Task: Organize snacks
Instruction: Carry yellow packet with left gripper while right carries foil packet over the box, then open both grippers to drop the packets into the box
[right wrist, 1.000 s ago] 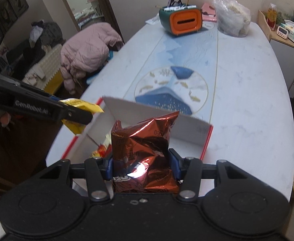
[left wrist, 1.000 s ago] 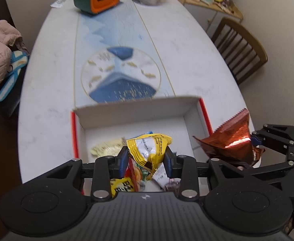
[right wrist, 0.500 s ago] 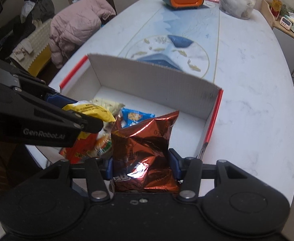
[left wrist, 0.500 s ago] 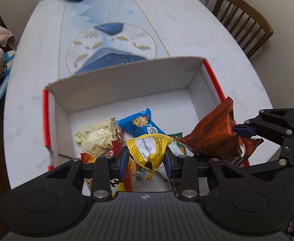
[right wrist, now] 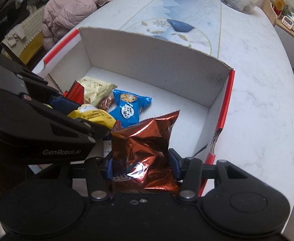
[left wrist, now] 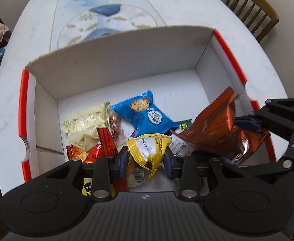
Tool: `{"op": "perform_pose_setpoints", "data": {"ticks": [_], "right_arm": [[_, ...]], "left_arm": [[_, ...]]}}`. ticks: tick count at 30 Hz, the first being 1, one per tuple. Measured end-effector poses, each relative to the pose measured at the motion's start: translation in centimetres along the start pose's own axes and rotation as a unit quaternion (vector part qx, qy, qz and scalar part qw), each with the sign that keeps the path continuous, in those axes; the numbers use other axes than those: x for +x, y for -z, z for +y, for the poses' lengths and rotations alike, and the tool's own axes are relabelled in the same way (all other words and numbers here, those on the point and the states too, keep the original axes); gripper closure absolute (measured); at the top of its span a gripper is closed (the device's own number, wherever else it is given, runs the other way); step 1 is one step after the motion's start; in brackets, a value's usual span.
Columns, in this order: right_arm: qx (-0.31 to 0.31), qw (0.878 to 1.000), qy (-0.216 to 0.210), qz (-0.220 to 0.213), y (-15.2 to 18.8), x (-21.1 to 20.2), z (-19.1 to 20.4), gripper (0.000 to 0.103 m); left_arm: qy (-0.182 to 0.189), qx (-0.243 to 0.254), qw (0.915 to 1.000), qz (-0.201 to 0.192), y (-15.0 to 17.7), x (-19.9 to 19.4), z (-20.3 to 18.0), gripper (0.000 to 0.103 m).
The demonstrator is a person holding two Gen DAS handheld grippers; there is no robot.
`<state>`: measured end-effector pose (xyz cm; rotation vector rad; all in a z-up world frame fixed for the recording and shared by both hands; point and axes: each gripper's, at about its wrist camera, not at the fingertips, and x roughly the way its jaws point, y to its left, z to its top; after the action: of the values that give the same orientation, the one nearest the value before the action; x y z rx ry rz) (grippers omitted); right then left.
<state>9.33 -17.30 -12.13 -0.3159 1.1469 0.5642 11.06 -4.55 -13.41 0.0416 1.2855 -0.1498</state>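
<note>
Both grippers have come lower over the white box [left wrist: 114, 64]. The left gripper [left wrist: 146, 158] stays clamped on the yellow packet [left wrist: 147, 146]. The right gripper [right wrist: 141, 165] stays clamped on the copper foil bag [right wrist: 145, 146].

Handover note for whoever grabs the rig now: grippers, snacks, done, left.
Left gripper: shut on the yellow packet, over the near end of the box.
Right gripper: shut on the copper foil bag, over the box's right side.
In the box: blue cookie packet, cream packet, red packets and a few more near the front.
Done: several snacks boxed.
Left: release both held snacks into the box, likely onto its bare floor at the back.
</note>
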Motion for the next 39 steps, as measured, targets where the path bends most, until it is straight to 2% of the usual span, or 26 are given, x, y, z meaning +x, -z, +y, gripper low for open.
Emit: {"op": "perform_pose_setpoints", "data": {"ticks": [14,22,30,39], "right_arm": [[-0.026,0.999,0.02,0.0,0.0,0.4,0.7,0.051],[-0.012,1.0,0.018,-0.01,-0.1,-0.4,0.1,0.038],[0.002,0.999,0.013,-0.04,0.0,-2.7,-0.1,0.028],[0.019,0.996,0.01,-0.085,0.3,-5.5,0.1,0.022]], "left_arm": [[-0.001,0.0,1.0,-0.008,0.2,0.5,0.3,0.067],[0.009,-0.002,0.9997,-0.022,0.4,-0.7,0.5,0.066],[0.011,0.005,0.9979,-0.063,0.8,-3.5,0.3,0.063],[0.013,0.003,0.9943,-0.105,1.5,-6.8,0.7,0.054]]}}
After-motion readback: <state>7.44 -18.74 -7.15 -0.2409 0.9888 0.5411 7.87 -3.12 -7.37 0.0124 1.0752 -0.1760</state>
